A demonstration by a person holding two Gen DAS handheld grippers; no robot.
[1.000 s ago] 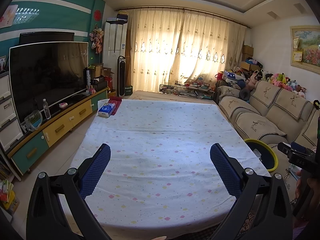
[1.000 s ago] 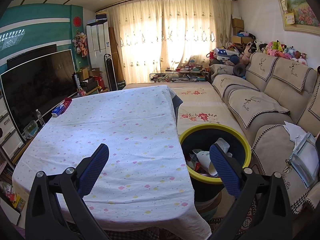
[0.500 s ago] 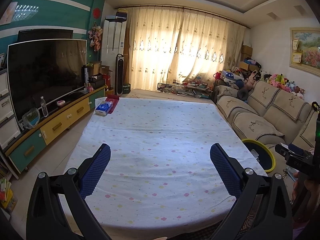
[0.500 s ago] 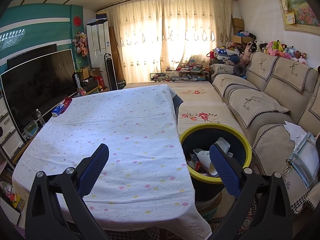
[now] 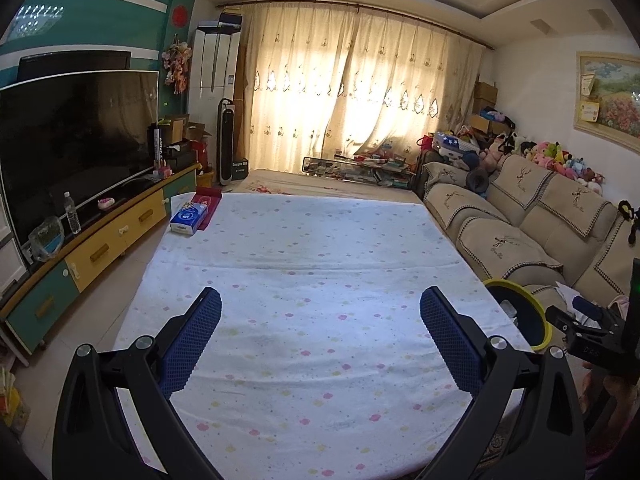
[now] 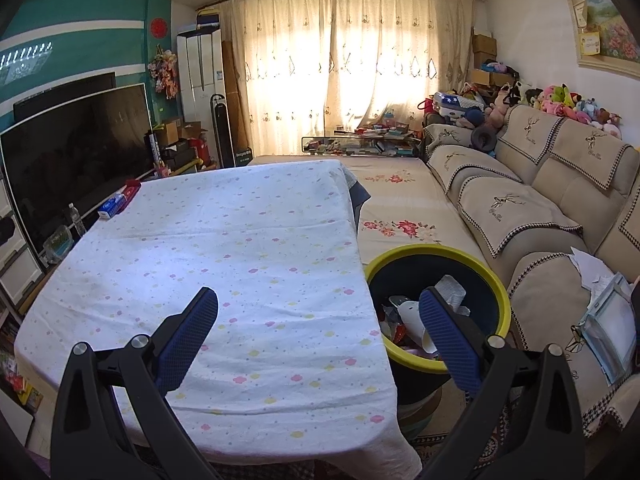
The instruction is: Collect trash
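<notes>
Both grippers, left (image 5: 320, 332) and right (image 6: 318, 330), fingers released, empty, above one counter (image 6: 240, 240); one bin (image 6: 496, 280) alongside.

A bright living room with a covered table in the middle

A large table under a white cloth with small pastel flowers (image 5: 320, 280) fills the centre of the room. On the left, a big black flat television (image 5: 76, 140) stands on a low cabinet with yellow and teal drawers (image 5: 100, 248), before a teal wall with white stripes (image 6: 80, 40). At the far end, long cream curtains with embroidery (image 5: 352, 96) cover the window and strong daylight glows through them. A tall white standing air conditioner (image 5: 214, 92) is in the left corner. On the right, a beige sofa with dark-trimmed cloth covers (image 6: 532, 184) runs along a white wall, with many colourful plush toys (image 6: 568, 104) on its back. A framed landscape painting (image 5: 612, 100) hangs above.
</notes>
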